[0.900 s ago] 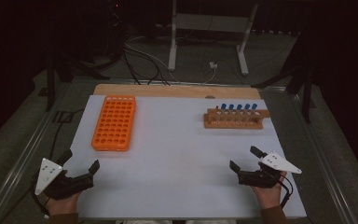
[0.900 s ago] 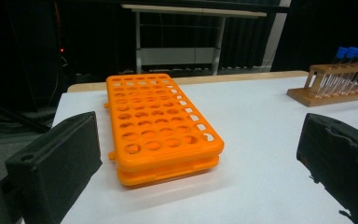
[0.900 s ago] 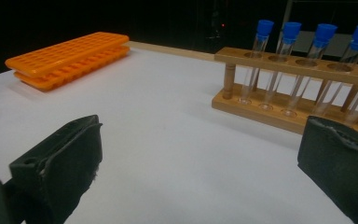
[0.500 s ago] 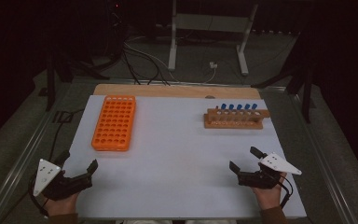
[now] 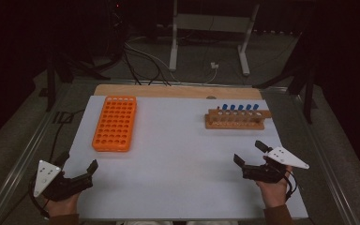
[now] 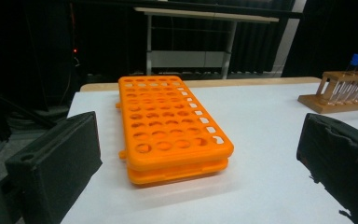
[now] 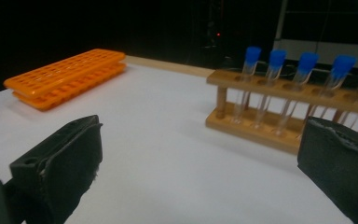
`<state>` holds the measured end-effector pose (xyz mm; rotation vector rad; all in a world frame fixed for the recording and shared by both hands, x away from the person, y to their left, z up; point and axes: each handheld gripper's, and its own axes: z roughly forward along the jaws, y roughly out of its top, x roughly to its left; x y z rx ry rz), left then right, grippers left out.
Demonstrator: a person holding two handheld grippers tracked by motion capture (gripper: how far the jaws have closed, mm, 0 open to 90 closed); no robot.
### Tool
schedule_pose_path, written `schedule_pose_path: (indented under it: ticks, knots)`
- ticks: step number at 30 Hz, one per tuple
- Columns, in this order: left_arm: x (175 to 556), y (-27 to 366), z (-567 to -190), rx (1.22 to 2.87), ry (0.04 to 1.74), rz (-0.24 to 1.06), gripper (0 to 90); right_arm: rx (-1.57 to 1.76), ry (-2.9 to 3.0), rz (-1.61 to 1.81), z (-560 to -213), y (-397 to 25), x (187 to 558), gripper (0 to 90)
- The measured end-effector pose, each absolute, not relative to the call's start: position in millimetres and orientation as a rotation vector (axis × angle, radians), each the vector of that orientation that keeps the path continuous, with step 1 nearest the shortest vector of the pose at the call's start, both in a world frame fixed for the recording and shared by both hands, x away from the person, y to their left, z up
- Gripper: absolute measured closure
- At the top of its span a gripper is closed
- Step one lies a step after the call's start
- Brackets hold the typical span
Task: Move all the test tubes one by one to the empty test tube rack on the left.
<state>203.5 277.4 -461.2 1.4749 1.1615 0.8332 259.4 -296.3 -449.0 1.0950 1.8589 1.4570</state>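
Observation:
An orange tube rack [image 5: 115,123] with several empty holes lies flat at the far left of the white table [image 5: 178,154]. At the far right, a wooden rack [image 5: 236,119] holds several blue-capped test tubes [image 5: 239,108]. My left gripper [image 5: 77,162] rests open at the near left edge, pointing at the orange rack [image 6: 170,126]. My right gripper [image 5: 249,152] is open at the near right, in front of the wooden rack [image 7: 261,126] and its tubes [image 7: 303,65]. Neither gripper holds anything.
A wooden board [image 5: 178,90] runs along the table's far edge. Cables [image 5: 145,61] and a metal stand [image 5: 208,42] are on the dark floor beyond it. A metal frame [image 5: 28,145] borders the table.

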Motion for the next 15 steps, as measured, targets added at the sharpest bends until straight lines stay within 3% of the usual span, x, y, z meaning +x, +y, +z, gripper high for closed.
schedule_pose_path:
  ticks: [15]
  knots:
    - [207,276,-464,1.48,1.17,0.829,0.5,1.132,1.77,1.392,-428,-318,302,0.1]
